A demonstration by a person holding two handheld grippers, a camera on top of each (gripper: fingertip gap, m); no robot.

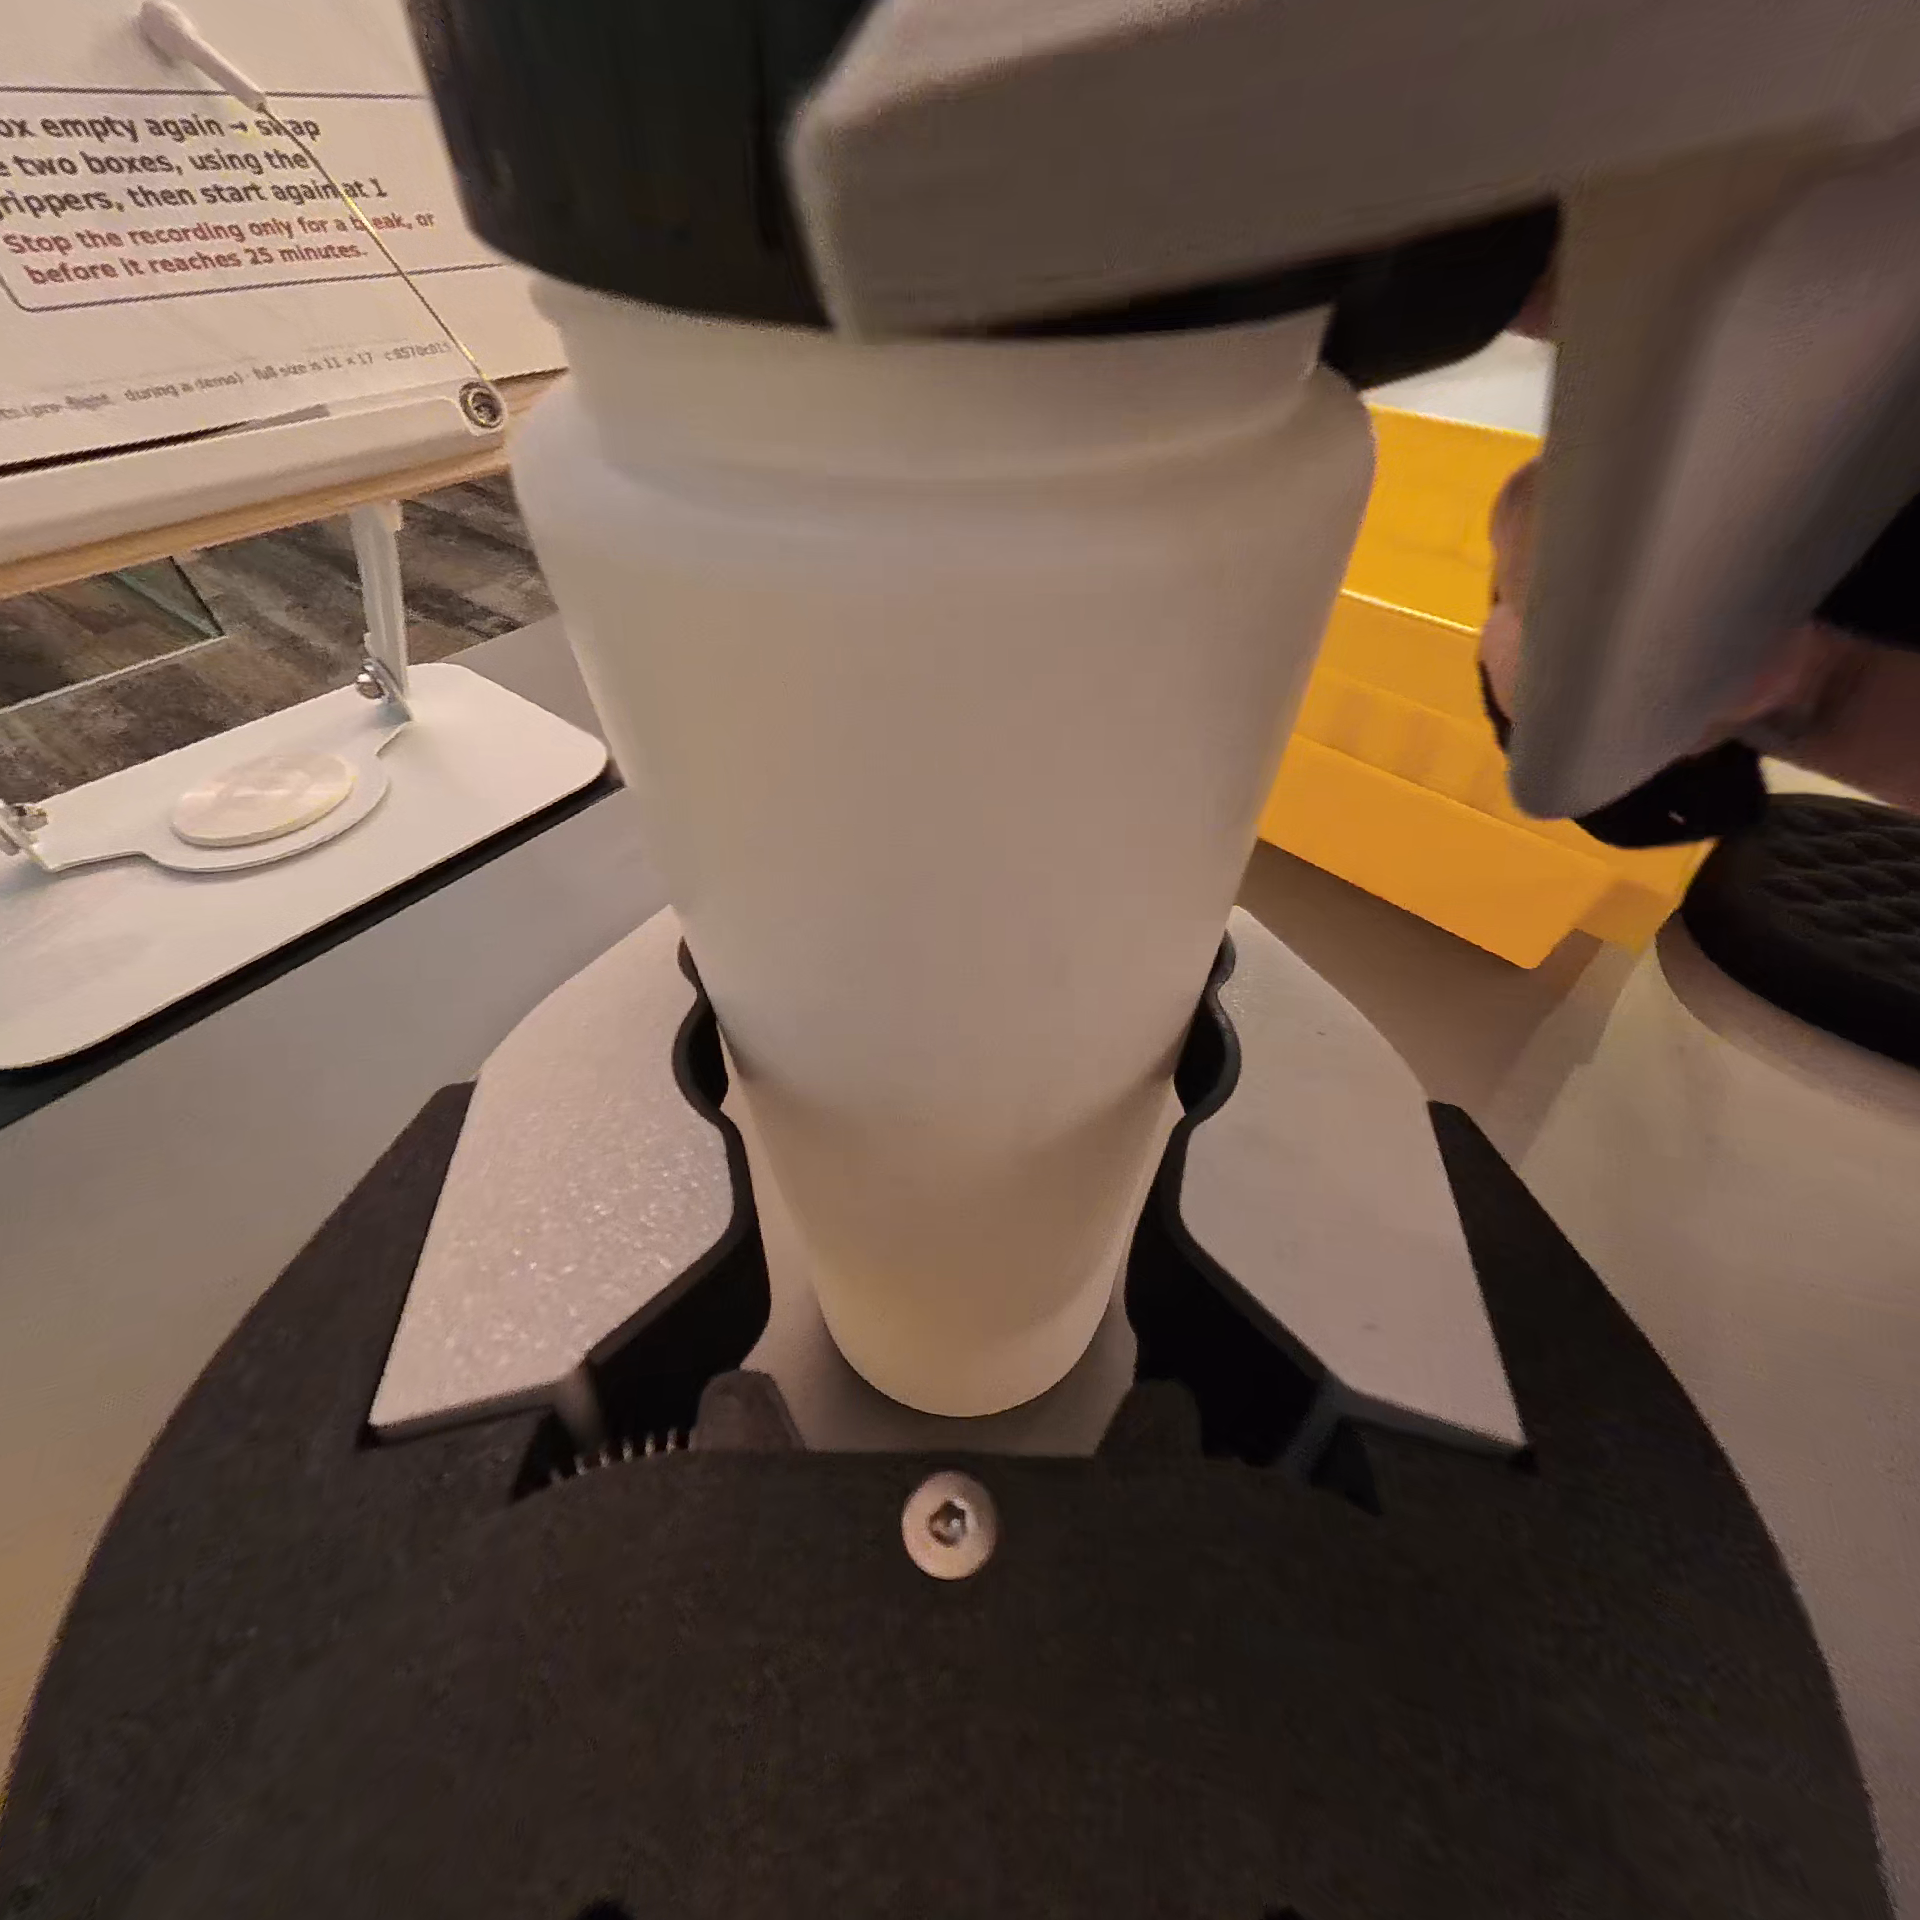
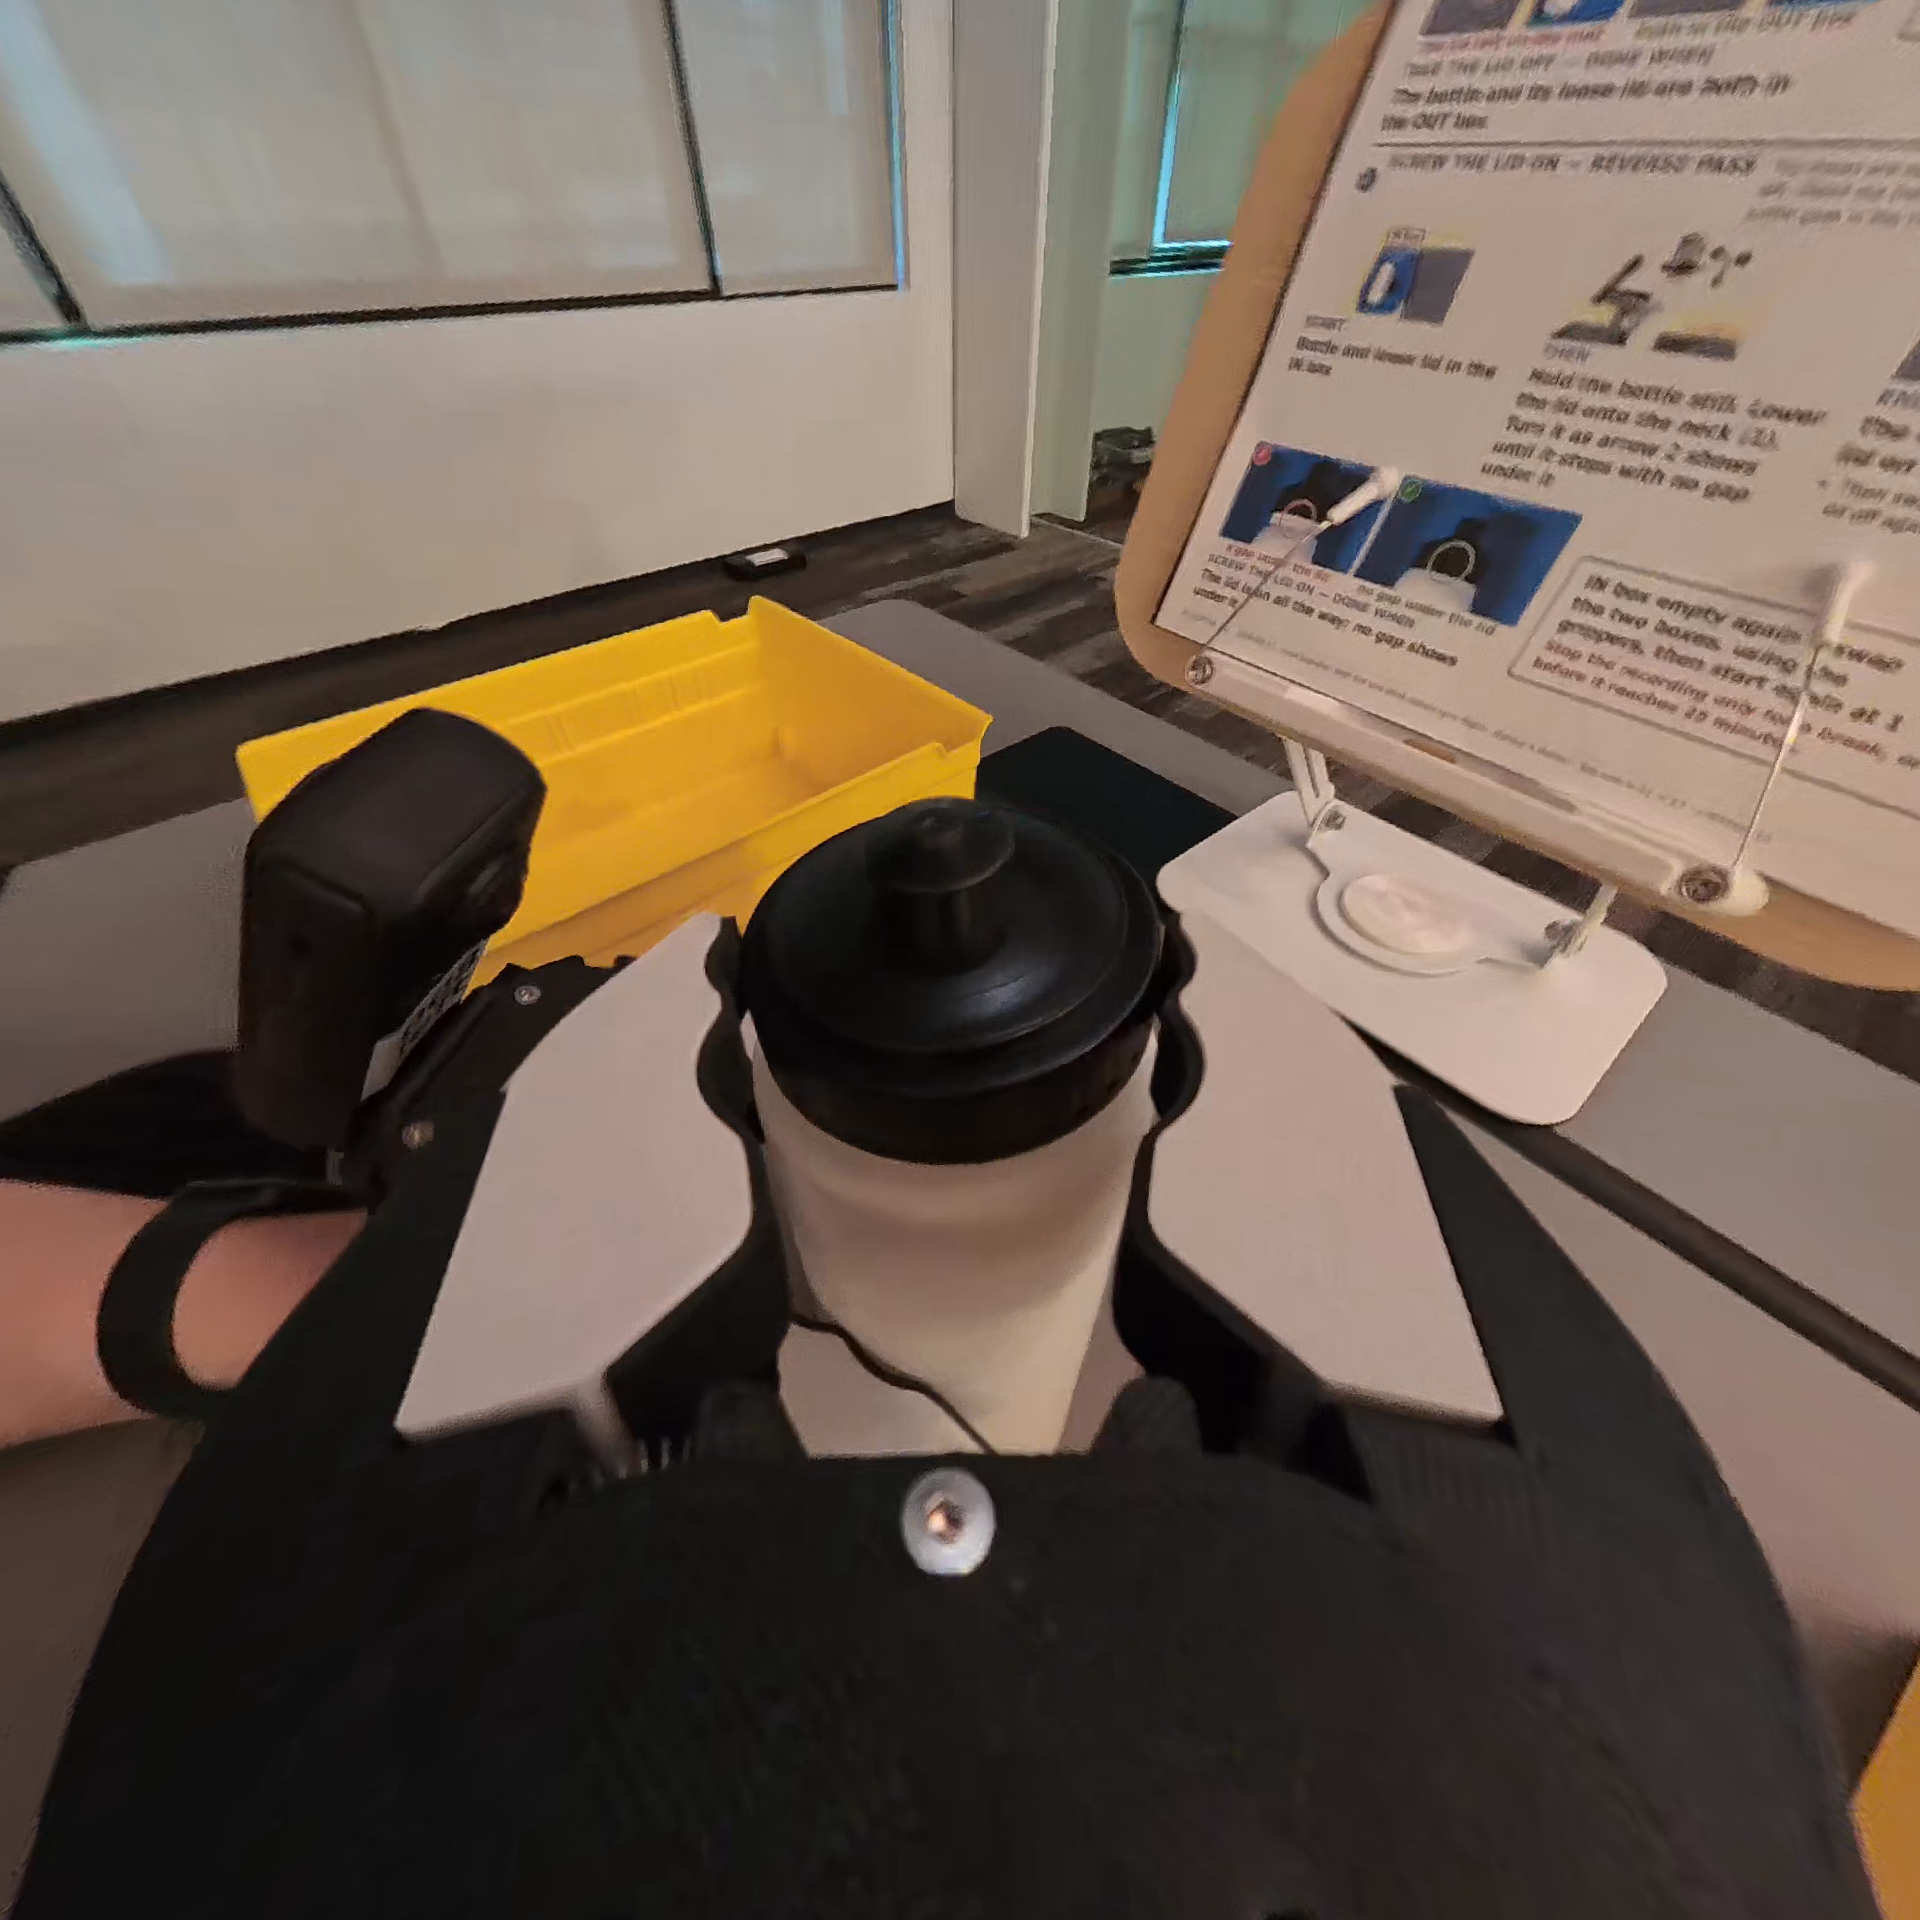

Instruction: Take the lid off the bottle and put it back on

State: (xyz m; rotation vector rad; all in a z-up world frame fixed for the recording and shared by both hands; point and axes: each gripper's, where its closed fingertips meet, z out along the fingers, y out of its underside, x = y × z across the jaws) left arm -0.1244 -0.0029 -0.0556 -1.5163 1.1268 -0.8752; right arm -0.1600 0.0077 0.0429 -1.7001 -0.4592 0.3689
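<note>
- Two claws meet on one white bottle (image 1: 935, 831): your left claw (image 1: 951, 1049) is clamped on its body, fingers pressed against both sides.
- Your right claw (image 2: 951, 997) grips the black lid (image 2: 951, 977), which sits on the bottle's neck; whether it is screwed fully home you cannot tell.
- From the left wrist view, the right claw's grey fingers (image 1: 1143, 156) cover much of the lid (image 1: 623, 135) from above.
- Behind the bottle lies a yellow bin (image 2: 644, 748), open and close by on the grey surface (image 2: 1714, 1143).
- To the right, an instruction sheet on a board (image 2: 1558, 416) leans on a white stand (image 2: 1455, 966), near the bottle but apart from it.
</note>
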